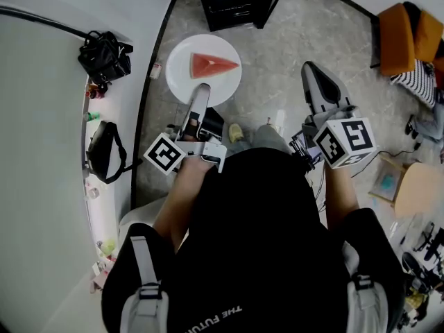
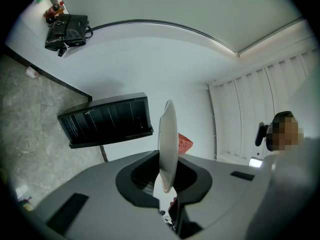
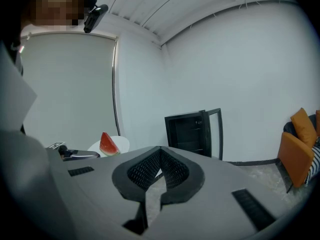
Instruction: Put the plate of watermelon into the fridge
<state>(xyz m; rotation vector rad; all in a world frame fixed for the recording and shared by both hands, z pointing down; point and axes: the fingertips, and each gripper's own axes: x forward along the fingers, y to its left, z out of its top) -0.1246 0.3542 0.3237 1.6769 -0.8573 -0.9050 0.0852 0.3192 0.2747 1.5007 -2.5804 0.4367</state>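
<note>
left hand-held gripper (image 2: 165,183) clamps the plate (image 2: 169,134) edge-on; head view shows watermelon (image 1: 211,64); right hand-held gripper (image 3: 160,153) closed, empty.

Black lettered shirt (image 1: 263,220) with grey straps (image 1: 142,262); left claw (image 1: 201,90) and right claw (image 1: 309,68) are grey.

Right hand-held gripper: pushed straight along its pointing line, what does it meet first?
Nothing close. The right hand-held gripper, shut and empty, aims across the floor at the open black fridge, near its left edge. Probably that first; depth is unclear, so it could be the wall beside it.
</note>
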